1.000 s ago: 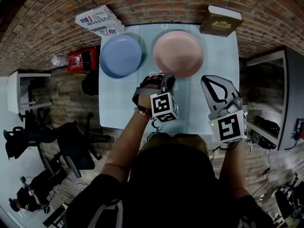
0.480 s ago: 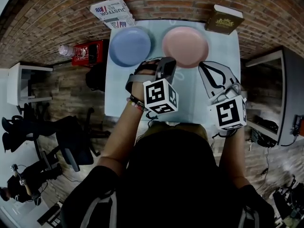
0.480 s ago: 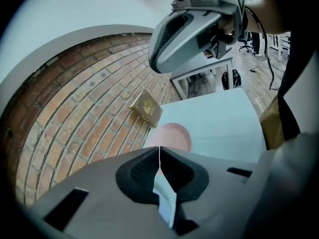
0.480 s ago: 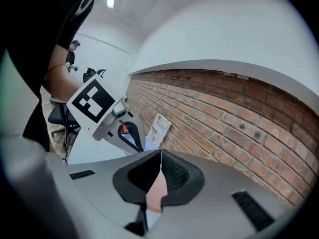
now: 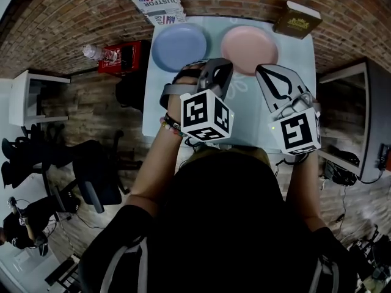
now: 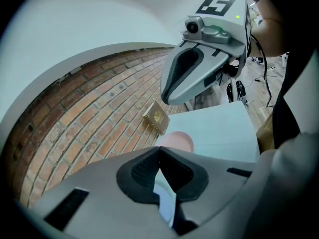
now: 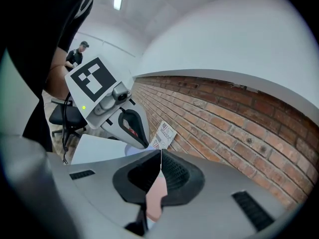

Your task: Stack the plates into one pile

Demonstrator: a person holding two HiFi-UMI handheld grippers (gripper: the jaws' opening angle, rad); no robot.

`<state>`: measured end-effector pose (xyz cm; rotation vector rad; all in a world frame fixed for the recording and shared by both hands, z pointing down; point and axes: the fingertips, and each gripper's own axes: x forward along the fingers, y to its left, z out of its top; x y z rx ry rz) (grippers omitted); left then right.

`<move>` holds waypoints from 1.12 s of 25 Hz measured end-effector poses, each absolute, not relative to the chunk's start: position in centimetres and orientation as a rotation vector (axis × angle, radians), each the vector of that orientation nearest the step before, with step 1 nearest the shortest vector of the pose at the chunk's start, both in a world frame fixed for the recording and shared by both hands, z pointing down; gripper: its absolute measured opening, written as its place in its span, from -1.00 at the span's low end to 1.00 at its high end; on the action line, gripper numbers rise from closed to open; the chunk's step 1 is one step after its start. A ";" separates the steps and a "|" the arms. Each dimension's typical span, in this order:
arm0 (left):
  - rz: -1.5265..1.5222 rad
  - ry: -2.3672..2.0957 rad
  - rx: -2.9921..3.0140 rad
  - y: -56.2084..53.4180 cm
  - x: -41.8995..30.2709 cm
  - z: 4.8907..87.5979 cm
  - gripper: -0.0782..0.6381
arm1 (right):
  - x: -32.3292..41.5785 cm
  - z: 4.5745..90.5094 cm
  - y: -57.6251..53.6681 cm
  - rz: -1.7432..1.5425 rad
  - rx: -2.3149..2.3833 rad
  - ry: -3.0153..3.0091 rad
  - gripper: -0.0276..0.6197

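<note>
Head view: blue plate (image 5: 179, 46) and pink plate (image 5: 247, 41) lie side by side on the far part of the bench (image 5: 244, 118), blue on the left. They are not stacked, and a narrow gap shows between them. Brown book (image 5: 297, 20) at the bench's far right corner. Left hand-held gripper (image 5: 220, 66) is above the bench, on the near side of the plates. Its jaws have just been closing; tips now pressed together, nothing between them. Right hand-held gripper (image 5: 264, 72) is beside it, jaws likewise pressed together, empty.
</note>
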<state>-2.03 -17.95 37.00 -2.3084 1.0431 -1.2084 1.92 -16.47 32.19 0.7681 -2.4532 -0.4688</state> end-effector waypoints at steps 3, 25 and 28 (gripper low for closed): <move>-1.172 1.064 -2.302 -17.0 -3.1 35.5 -0.72 | 0.5 31.8 -15.7 -0.486 0.754 -2.463 -0.81; -1.082 1.057 -2.297 -13.5 -9.0 32.8 -0.72 | -6.8 31.0 -12.2 -0.534 0.751 -2.464 -0.81; -1.091 1.078 -2.291 -13.4 -10.2 32.9 -0.72 | -8.0 31.1 -12.2 -0.540 0.730 -2.475 -0.81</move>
